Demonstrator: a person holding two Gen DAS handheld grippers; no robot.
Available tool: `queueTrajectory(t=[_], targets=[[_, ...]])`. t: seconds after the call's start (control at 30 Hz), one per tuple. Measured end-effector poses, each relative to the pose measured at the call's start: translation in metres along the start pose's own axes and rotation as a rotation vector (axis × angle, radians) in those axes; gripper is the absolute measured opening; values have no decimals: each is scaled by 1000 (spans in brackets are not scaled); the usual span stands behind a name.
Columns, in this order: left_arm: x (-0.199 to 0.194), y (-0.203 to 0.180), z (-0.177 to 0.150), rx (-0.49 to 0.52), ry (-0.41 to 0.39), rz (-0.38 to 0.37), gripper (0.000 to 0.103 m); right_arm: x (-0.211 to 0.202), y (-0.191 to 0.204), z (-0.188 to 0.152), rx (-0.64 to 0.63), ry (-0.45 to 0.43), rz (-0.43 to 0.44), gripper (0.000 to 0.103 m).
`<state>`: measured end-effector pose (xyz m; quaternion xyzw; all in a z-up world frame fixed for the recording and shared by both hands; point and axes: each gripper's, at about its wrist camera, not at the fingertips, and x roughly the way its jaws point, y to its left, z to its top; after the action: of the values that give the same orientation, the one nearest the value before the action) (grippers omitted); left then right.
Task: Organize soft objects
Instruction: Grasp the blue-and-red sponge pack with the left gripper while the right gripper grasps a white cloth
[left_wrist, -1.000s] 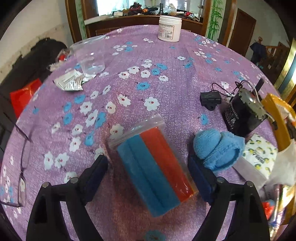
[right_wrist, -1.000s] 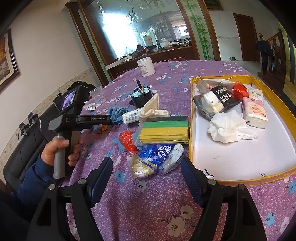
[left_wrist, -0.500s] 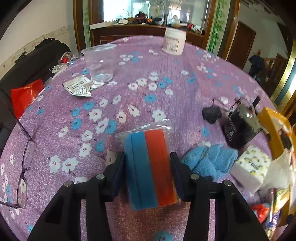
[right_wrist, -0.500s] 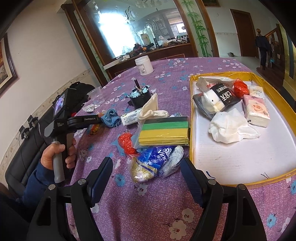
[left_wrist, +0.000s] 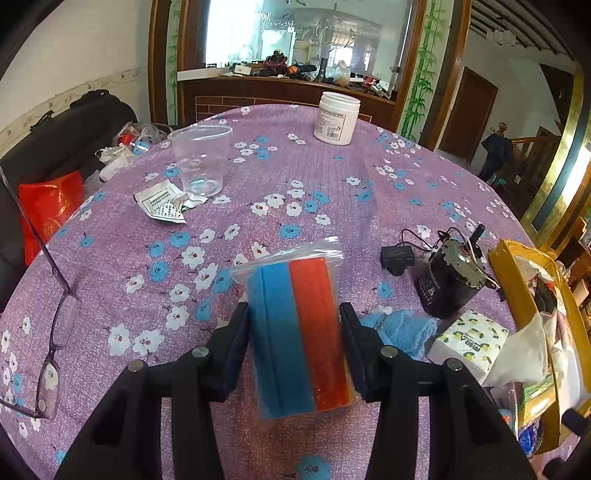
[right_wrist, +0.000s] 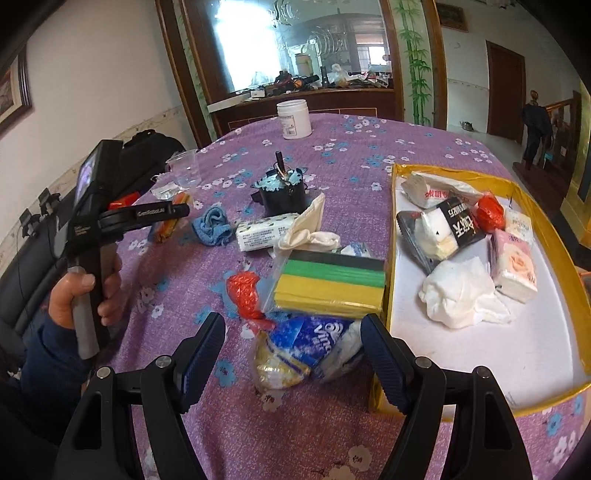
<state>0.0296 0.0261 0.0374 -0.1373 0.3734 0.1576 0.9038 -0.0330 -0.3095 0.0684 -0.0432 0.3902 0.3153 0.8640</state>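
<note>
Left gripper (left_wrist: 293, 343) clamps bagged sponges (left_wrist: 295, 332), 2 colours showing, bag bottom hidden; right gripper (right_wrist: 293, 358) spread wide, holding nothing.

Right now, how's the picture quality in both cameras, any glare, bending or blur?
Left wrist view: strong fisheye bending at the table edge; the glass panel behind is washed out; the sponge pack in the left claw looks sharp. Right wrist view: same curved edges and dark corners; bright glare on the glass panel; the open right claw and the tray are clear.
</note>
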Motion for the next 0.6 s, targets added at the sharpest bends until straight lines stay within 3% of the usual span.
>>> queueTrajectory(t=[0.37, 0.4, 0.43, 0.5, 0.6], targets=[[-5, -6, -2, 28, -11, -22, 46, 44, 9, 51, 2, 25, -26, 80], [-5, -6, -3, 29, -12, -21, 46, 54, 8, 56, 14, 34, -33, 76], [-5, -7, -3, 29, -13, -21, 46, 61, 7, 58, 18, 49, -45, 70], [-5, -7, -3, 29, -11, -22, 46, 81, 5, 62, 18, 111, -81, 25], [-5, -5, -2, 21, -8, -29, 46, 94, 1, 61, 41, 135, -85, 9]])
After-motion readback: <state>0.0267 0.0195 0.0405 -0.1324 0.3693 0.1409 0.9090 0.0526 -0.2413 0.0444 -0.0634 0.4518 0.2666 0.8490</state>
